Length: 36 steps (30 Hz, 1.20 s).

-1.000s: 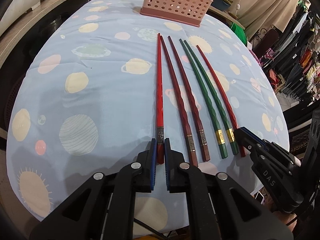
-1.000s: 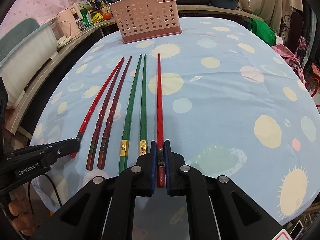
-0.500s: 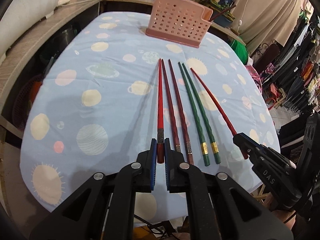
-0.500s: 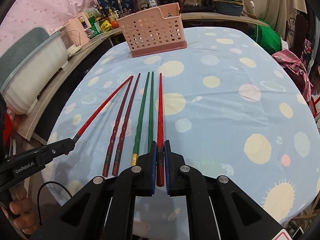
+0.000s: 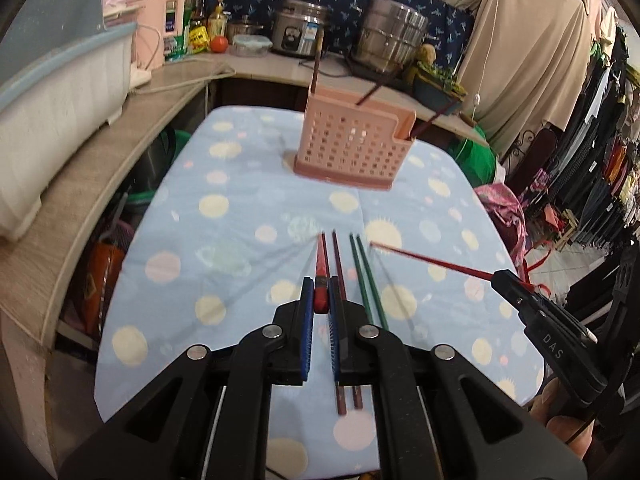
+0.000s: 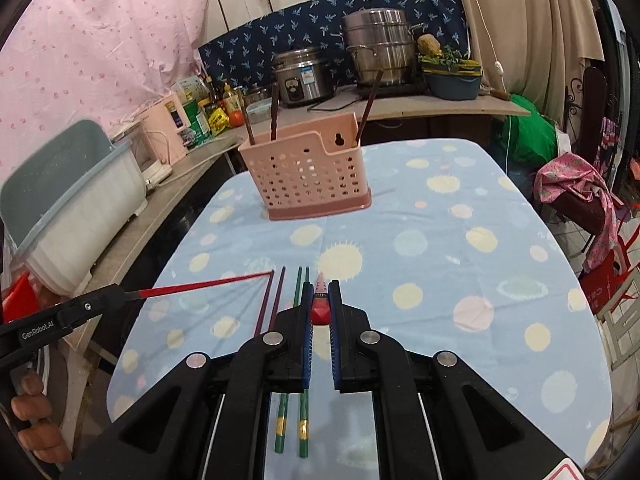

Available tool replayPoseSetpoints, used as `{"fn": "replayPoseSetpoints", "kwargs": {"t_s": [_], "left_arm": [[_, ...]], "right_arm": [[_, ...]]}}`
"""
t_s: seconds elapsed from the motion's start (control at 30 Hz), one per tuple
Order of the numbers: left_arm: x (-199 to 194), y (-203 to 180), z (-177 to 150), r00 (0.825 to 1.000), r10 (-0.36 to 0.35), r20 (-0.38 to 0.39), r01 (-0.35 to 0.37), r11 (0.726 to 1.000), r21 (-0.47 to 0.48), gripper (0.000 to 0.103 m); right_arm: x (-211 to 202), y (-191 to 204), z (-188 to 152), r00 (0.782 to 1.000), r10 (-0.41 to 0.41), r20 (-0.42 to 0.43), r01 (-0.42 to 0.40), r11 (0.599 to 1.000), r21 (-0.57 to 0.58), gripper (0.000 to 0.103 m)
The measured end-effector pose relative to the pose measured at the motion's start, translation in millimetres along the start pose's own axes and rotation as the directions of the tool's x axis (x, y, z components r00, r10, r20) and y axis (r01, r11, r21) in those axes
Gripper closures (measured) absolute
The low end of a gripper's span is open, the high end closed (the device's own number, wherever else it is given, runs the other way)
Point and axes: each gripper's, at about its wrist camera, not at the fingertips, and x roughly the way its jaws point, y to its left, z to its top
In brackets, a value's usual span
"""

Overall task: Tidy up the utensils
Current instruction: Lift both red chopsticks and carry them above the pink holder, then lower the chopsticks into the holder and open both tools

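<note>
Each gripper is clamped on one bright red chopstick: the left gripper (image 5: 319,306) holds the left red chopstick (image 5: 321,270) at low centre of its view, jaws closed on the thick end, and the right gripper (image 6: 320,303) grips the right red chopstick (image 6: 320,309) the same way at low centre of its own view. Both sticks are lifted off the cloth and point forward, tips aimed roughly up-frame toward the pink basket (image 6: 308,174). From the right wrist view the left one shows as a long red line (image 6: 204,285) crossing from the left edge. Left lying on the bench (image 6: 460,248), below and between the jaws, are two dark red chopsticks (image 5: 340,276) and two green chopsticks (image 6: 298,288), side by side. The likely trouble is at the basket: each stick is held only at its end, so it may pivot in the jaws, and a tip that meets the rim or a wall hole instead of the opening could push the light basket back or tip it. The two raised tips also converge and might cross. The basket, in the upper middle of both views, already holds three dark chopsticks (image 6: 273,114) standing at a slant.
</note>
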Motion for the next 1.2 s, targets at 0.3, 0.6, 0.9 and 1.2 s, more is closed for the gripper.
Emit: {"fn": "replayPoseSetpoints", "kwargs": {"t_s": [0.3,0.6,0.9,1.2], "left_arm": [[-4,-15,83,0.993,0.004,0.119,-0.006,1.0,0.016,0.096],[-2,-24,151,0.975,0.005,0.222,-0.008,1.0,0.011,0.096],[-25,-24,221,0.923,0.029,0.385,-0.022,1.0,-0.022,0.096],[-6,-20,258,0.884,0.052,0.464,-0.039,0.999,-0.038,0.096]], "right_arm": [[10,-3,69,0.993,0.027,0.117,-0.029,1.0,0.011,0.096],[29,-12,128,0.981,0.043,0.189,-0.056,0.997,0.061,0.096],[32,-15,200,0.933,0.08,0.351,-0.128,0.985,0.115,0.096],[76,-12,242,0.918,0.046,0.393,-0.111,0.983,0.144,0.096]]}}
